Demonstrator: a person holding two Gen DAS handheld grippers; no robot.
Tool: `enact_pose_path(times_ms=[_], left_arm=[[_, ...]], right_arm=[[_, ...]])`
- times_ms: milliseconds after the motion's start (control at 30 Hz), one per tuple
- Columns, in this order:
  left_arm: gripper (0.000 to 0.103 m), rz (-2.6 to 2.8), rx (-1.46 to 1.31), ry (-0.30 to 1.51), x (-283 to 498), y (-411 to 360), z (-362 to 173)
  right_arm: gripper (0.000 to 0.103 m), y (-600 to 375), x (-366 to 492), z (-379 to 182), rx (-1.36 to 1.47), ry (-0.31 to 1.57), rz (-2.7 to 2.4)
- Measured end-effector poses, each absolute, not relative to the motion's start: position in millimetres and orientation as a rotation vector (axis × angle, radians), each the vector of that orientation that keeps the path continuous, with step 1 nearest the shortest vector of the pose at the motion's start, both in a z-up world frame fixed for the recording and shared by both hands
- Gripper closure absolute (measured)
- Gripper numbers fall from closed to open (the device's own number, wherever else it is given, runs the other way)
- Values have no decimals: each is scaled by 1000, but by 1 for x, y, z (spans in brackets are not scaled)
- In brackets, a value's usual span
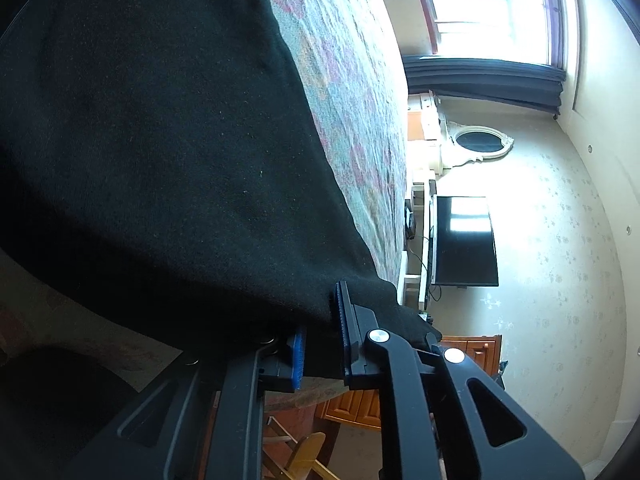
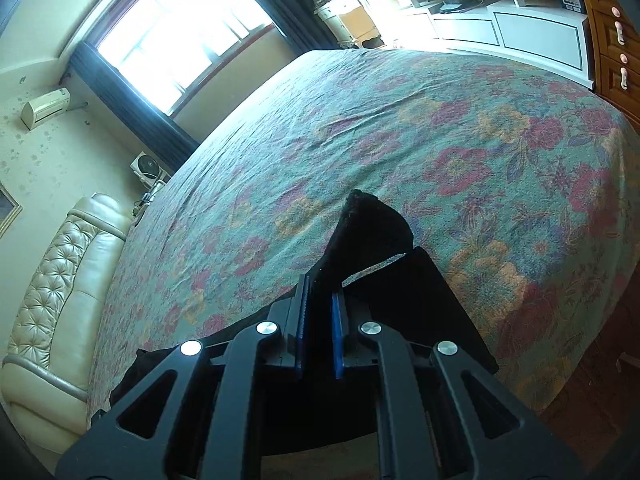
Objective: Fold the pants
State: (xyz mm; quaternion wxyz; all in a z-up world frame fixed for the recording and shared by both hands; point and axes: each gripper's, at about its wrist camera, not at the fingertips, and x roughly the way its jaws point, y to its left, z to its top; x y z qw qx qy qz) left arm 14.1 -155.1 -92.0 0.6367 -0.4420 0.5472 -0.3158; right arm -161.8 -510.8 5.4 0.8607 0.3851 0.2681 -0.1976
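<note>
The bed [image 2: 360,128] lies mostly bare: a wide floral spread with open room ahead of the right gripper [image 2: 320,300] and off to both its sides. Only the black pants [image 2: 372,224] break it, a corner standing up between the pads and a flat panel lying to the right. At the left edge the padded headboard [image 2: 60,264] walls off that side. Past the far end stand a white cabinet [image 2: 500,28] and wooden drawers [image 2: 612,40], close to the bed. Around the left gripper [image 1: 320,340] the cloth fills nearly the whole view, so little can be judged there; a wooden chair [image 1: 304,456] seems to stand below it.
</note>
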Motion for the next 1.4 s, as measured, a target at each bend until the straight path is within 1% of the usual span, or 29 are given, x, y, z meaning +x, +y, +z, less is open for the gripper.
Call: enact_pose_path(times_ms=[100, 200, 300, 400, 500, 533, 567, 667, 700, 733, 767, 800, 833, 867, 900, 933, 1000, 1100, 1267, 1300, 1367, 1400], left_arm=[[89, -736, -958, 1247, 8, -154, -87], [89, -711, -938, 1290, 3, -153, -98], [90, -663, -953, 1358, -2, -153, -115], [87, -674, -919, 1358, -3, -159, -111], [77, -697, -887, 1354, -6, -162, -106], [76, -711, -880, 1354, -6, -164, -105], [74, -728, -872, 1356, -8, -167, -103], [73, -782, -842, 1370, -15, -175, -94], [73, -808, -828, 1364, -15, -177, -91], [73, -832, -804, 1350, -15, -181, -85], [73, -851, -774, 1327, -15, -184, -77], [73, -869, -745, 1291, -14, -187, -68], [71, -889, -715, 1251, -13, -187, -60], [64, -902, -676, 1211, -12, -189, -53], [60, -904, -637, 1166, -10, -189, -46], [60, -903, -612, 1134, -7, -189, -42], [60, -891, -591, 1115, 0, -186, -41], [60, -844, -611, 1136, 12, -181, -48], [60, -756, -648, 1182, 29, -159, -68], [60, -742, -651, 1193, 30, -156, -72], [60, -732, -657, 1208, 32, -153, -78], [60, -728, -658, 1216, 32, -153, -81]], right_arm=[[93, -509, -181, 2, 837, 544, -411], [93, -508, -197, -12, 870, 557, -413], [93, -509, -209, -35, 918, 589, -427], [93, -513, -219, -63, 992, 625, -444], [83, -516, -226, -85, 1042, 679, -480], [75, -517, -231, -90, 1055, 687, -496], [73, -518, -236, -93, 1064, 693, -510], [72, -524, -256, -93, 1069, 681, -562], [70, -527, -263, -89, 1076, 661, -573], [64, -530, -268, -85, 1081, 637, -579], [61, -533, -272, -79, 1077, 610, -586], [56, -538, -273, -73, 1069, 586, -587], [54, -543, -272, -66, 1063, 560, -575], [52, -549, -268, -58, 1058, 534, -547], [43, -556, -260, -53, 1046, 528, -518], [42, -563, -247, -50, 1033, 548, -486], [42, -577, -222, -47, 1019, 572, -442], [42, -596, -176, -52, 990, 673, -414], [41, -611, -121, -85, 1082, 843, -285], [40, -612, -116, -91, 1104, 866, -258], [44, -613, -111, -93, 1087, 877, -262], [58, -614, -111, -92, 1096, 859, -252]])
